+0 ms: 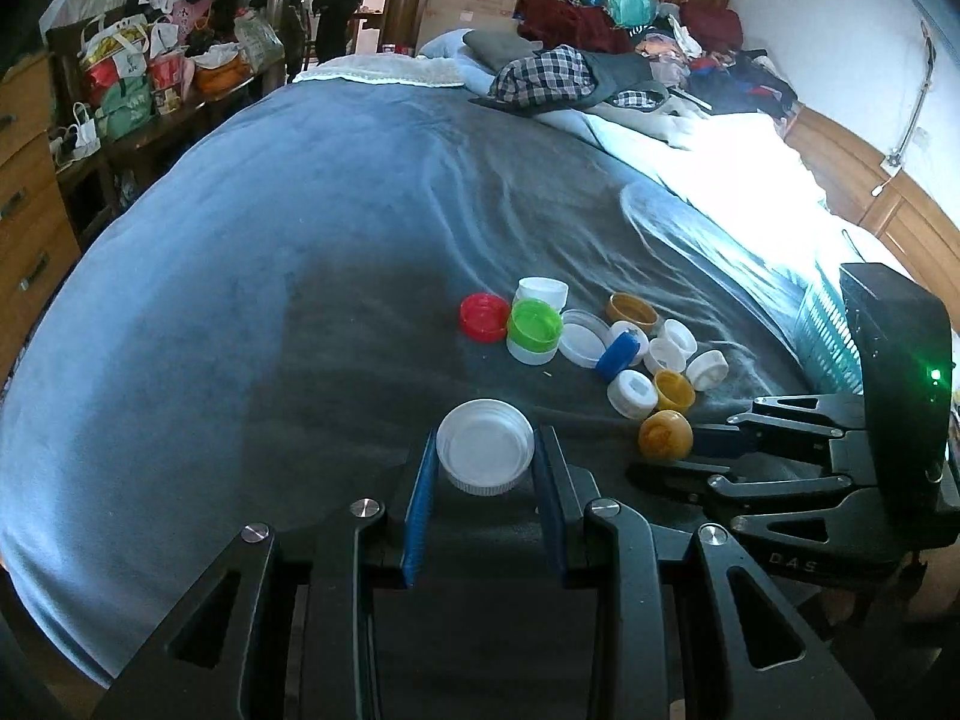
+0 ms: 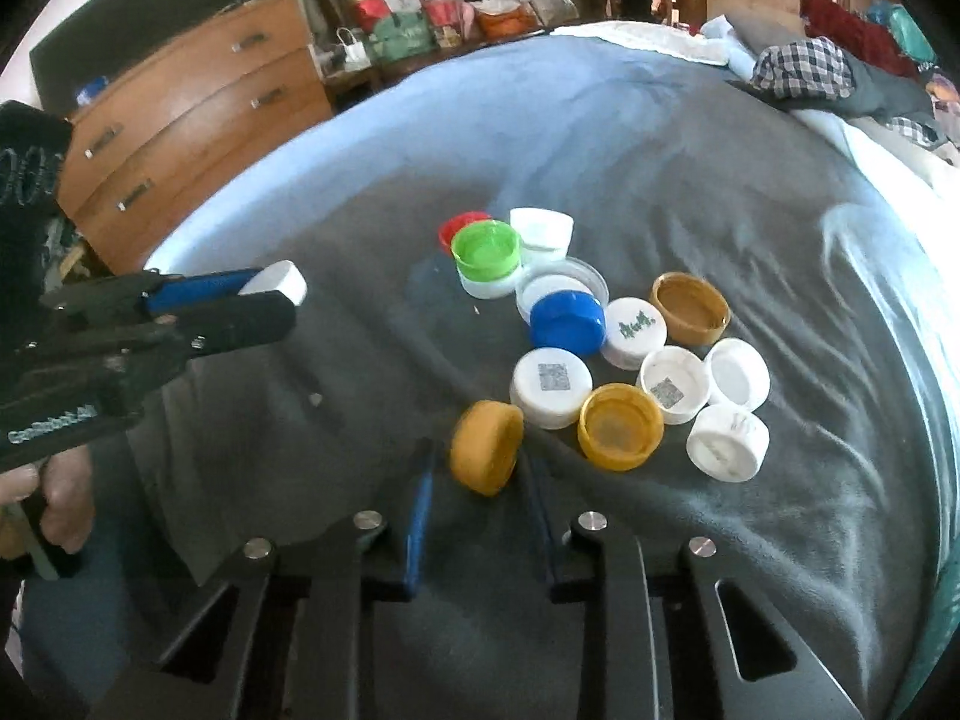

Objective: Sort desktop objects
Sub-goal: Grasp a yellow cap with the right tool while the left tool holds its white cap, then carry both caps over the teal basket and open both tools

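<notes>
While the wooden chest of drawers (image 2: 180, 102) stood at the far left beside the bed, the left gripper (image 1: 485, 462) was clenched on a wide white plastic lid (image 1: 485, 451), its blue-padded fingers pressing the ribbed rim from both sides and holding it above the grey-blue blanket (image 1: 270, 240), well apart from the pile. From the right wrist view that same gripper (image 2: 273, 294) showed sideways at the left edge, the lid (image 2: 276, 282) pinched at its tip, with a bare hand (image 2: 57, 498) on the handle below.

Further right lay the cluster of loose caps on the blanket: a red plastic cap (image 1: 483, 316) touching a bright green cap (image 1: 534, 324) stacked on a white one, a shallow clear lid (image 1: 583, 337), a blue screw cap (image 1: 618, 352) tipped on its edge, several small white caps, and 2 open amber caps.

Nearest the right gripper (image 2: 483, 474), a closed amber-yellow plastic cap (image 2: 486, 446) stood tilted on its edge between the 2 fingers. Whether the pads already touched it could not be told; a thin gap seemed to remain on each side. A pale teal slatted basket (image 1: 825, 324) sat at the far right edge of the bed.
</notes>
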Tool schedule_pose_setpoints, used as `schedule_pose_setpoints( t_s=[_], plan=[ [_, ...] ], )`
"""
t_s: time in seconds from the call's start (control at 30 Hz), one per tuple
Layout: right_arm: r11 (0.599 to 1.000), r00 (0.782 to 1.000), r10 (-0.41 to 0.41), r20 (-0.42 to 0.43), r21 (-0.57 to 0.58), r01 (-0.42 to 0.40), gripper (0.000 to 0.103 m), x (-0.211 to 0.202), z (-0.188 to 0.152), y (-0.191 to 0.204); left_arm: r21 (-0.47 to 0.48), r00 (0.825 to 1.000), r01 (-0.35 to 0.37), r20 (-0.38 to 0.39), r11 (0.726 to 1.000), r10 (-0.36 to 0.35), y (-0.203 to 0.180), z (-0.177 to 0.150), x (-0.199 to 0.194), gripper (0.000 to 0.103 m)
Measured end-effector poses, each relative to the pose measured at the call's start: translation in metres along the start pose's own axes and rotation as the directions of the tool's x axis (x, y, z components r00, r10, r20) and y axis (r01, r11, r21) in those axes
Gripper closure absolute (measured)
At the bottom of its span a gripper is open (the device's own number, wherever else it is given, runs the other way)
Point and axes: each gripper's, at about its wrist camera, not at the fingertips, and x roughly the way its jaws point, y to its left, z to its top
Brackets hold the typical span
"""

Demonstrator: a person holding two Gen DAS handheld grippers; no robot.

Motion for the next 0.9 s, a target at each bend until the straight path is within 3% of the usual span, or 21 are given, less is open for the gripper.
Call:
schedule_pose_setpoints(
  t_s=[0.1,0.17,0.33,0.53,0.9],
  plan=[
    [1.000,1.000,0.005,0.004,0.002,-0.005,0.079,-0.003,0.001,-0.001,-0.006,1.000,0.002,0.002,1.000,-0.002,0.001,0.000,-0.001,0.077],
    [1.000,1.000,0.012,0.011,0.009,-0.012,0.091,-0.008,0.000,-0.002,-0.005,1.000,0.001,0.003,1.000,-0.001,0.001,0.001,-0.001,0.077],
    [1.000,0.998,0.015,0.058,0.022,-0.017,0.091,-0.029,-0.003,-0.002,-0.005,1.000,-0.004,0.005,1.000,0.004,-0.003,0.000,-0.005,0.077],
    [0.998,0.990,-0.036,0.137,0.046,0.030,0.091,-0.085,-0.003,-0.008,0.033,0.999,0.006,0.047,0.999,-0.008,-0.025,0.012,-0.029,0.077],
    [0.985,0.940,-0.167,0.299,0.102,0.142,0.091,-0.203,-0.006,-0.036,0.158,0.987,0.033,0.148,0.987,-0.057,-0.097,0.052,-0.067,0.077]
  ],
)
